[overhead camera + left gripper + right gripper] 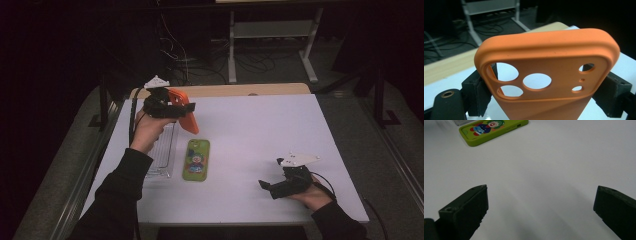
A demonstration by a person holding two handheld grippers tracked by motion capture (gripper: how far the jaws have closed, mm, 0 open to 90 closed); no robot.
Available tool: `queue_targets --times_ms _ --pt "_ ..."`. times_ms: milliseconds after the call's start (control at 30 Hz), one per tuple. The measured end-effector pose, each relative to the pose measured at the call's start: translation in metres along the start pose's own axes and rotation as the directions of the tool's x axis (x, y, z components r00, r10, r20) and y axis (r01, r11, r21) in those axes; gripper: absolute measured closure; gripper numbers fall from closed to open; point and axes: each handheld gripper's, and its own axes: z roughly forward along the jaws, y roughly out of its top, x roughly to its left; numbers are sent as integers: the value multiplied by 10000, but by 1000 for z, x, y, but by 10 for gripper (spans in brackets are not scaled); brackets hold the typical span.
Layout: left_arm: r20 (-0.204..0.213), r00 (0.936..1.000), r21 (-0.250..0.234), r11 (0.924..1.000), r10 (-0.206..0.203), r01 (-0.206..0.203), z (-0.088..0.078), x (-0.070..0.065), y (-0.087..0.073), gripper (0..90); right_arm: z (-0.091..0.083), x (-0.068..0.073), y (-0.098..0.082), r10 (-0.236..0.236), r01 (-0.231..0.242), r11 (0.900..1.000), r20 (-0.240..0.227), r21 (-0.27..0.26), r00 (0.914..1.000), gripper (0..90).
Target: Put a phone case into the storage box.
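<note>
I hold the left gripper raised, jaws clamping the soft orange phone case.
My left gripper view reveals its camera cutouts; the right gripper rests low, jaws wide.

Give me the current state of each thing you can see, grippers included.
Orange phone case: lifted off the table, clamped across its width, camera cutouts showing.
Green phone case: lying flat on the table, cartoon side up, untouched.
Clear phone case: lying flat beside the green one, untouched.
Left gripper: shut on the orange phone case, raised.
Right gripper: open, nothing between its jaws, low over the white table.
</note>
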Motion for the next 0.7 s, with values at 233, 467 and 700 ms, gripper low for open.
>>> queue_targets --times_ms 233,467,700 --pt "-1559 9877 52 9999 -116 126 1 24 15 140 0 1 0 23 -23 10000 -41 -75 10000 0" --pt "-2830 9582 202 9985 -428 506 7 47 17 140 0 1 0 88 -88 9999 -40 -79 10000 0" --pt "-3900 9187 522 9946 -623 897 21 65 13 139 -1 1 0 65 -66 9999 -50 -84 10000 0"
